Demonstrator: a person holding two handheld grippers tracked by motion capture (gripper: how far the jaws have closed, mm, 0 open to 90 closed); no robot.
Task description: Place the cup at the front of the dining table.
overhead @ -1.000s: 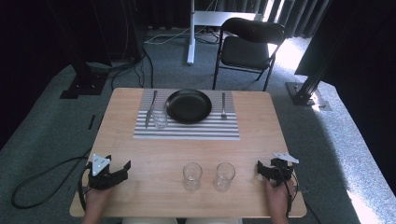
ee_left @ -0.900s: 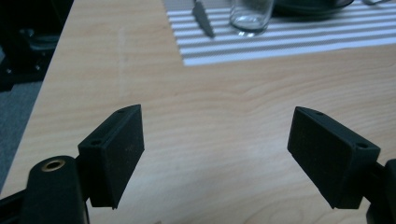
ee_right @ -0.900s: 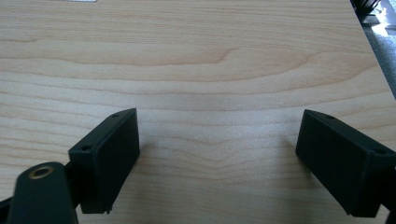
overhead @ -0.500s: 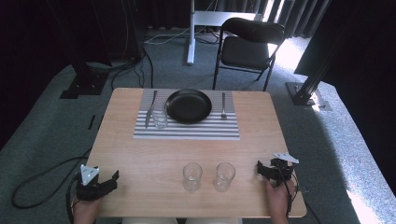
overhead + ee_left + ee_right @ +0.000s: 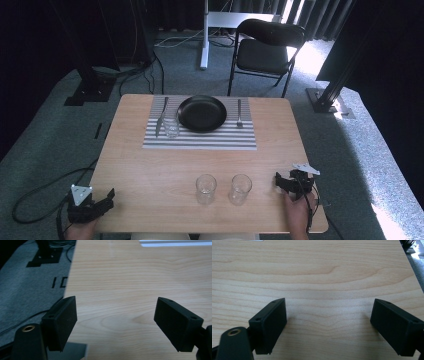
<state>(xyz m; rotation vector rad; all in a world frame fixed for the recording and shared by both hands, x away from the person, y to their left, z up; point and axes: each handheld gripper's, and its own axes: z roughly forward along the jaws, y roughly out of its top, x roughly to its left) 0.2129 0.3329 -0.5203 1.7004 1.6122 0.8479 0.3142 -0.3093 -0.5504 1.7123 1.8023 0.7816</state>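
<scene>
Two clear, empty drinking glasses stand upright side by side, close together but apart, near the front edge of the light wooden tabletop point(image 5: 150, 165). The left clear glass point(image 5: 205, 188) and the right clear glass point(image 5: 240, 188) look alike: short, round, open-topped tumblers.

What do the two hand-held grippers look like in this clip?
Both are black. The left hand-held gripper and right hand-held gripper each carry a grey three-cornered plate on top and trail a black cable. Their jaws are blocky, with flat textured pads and small screw holes.
</scene>
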